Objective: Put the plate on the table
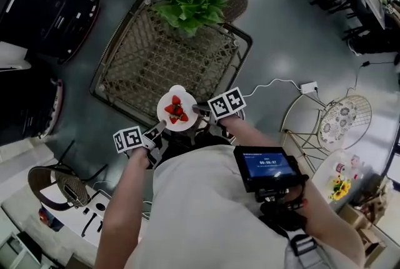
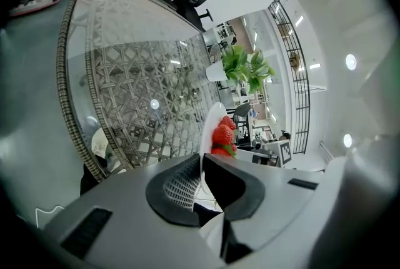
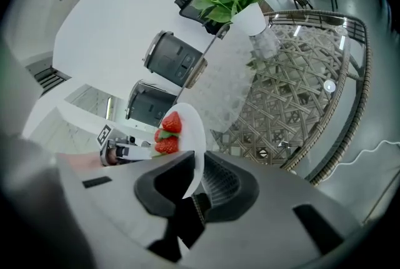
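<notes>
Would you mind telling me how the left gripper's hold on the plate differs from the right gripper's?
The left gripper grips the plate at its near-left rim, while the right gripper takes its right rim. In the head view the left gripper sits lower, closer to the person, than the right gripper. Both are shut on the plate's edge, holding it, with its strawberries, at the table's near edge.
</notes>
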Tool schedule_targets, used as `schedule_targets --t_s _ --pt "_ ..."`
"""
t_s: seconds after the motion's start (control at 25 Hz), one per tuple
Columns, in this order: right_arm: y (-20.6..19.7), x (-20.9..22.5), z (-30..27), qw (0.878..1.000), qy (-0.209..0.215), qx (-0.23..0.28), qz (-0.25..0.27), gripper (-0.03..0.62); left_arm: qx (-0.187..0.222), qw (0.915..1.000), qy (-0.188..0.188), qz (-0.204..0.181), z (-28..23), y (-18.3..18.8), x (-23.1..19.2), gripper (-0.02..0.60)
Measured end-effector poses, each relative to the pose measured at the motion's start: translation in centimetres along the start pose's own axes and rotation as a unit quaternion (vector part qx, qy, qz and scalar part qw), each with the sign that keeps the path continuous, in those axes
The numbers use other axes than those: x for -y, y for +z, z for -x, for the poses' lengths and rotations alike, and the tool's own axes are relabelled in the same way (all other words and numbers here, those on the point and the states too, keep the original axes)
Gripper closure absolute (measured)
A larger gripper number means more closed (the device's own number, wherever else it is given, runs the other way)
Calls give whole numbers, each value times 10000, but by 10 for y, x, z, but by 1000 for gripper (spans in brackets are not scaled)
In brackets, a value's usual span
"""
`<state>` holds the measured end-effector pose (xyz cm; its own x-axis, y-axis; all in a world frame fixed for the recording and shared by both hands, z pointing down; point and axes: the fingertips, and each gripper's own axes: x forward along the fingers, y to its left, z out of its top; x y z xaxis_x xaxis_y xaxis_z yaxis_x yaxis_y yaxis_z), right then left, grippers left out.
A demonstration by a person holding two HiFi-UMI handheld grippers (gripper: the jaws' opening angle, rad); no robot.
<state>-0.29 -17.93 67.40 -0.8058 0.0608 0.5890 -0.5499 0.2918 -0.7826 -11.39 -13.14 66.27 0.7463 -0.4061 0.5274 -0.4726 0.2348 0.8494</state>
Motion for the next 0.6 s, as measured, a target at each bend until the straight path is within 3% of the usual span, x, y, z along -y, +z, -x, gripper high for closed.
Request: schedule_targets --t_s 0.6 --pt "4 18 -23 9996 -212 -112 -163 560 -248 9996 134 12 -9 12 -23 569"
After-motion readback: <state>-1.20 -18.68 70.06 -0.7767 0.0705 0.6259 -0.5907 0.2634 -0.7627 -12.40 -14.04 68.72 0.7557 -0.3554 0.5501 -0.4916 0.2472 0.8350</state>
